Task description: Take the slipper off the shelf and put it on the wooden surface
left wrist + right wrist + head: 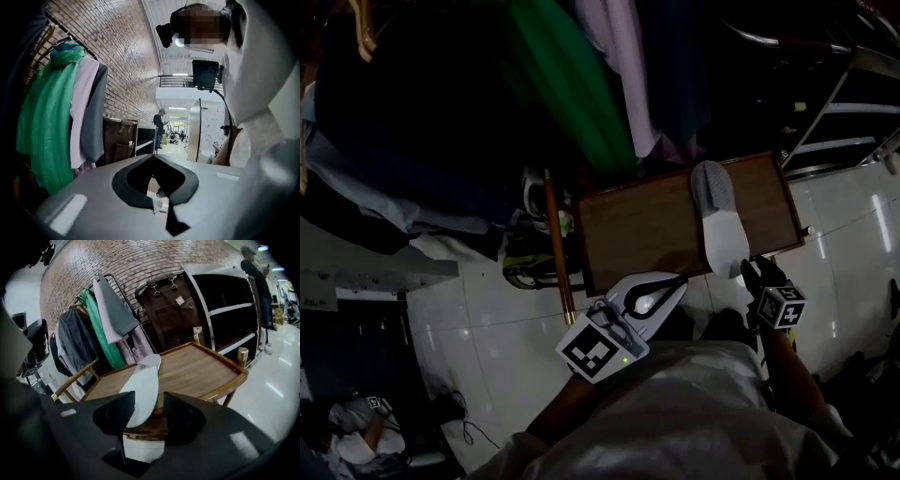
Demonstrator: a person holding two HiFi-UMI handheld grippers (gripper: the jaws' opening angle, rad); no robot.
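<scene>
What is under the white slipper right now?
The wooden surface lies under the slipper; its near end overhangs the edge. Anything beneath its sole is hidden.

The worktop point(637, 234) is bare from its left edge to the slipper point(719, 220), which lies across it near the right edge. Hanging clothes point(609, 84) crowd the far left corner; a wooden pole point(558, 246) runs beside the left edge.

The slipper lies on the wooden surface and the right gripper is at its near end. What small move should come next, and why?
Probably draw the right gripper straight back. The slipper already rests on the wooden surface, and the jaws stand open on either side of its near end, so twisting might drag it off.
</scene>
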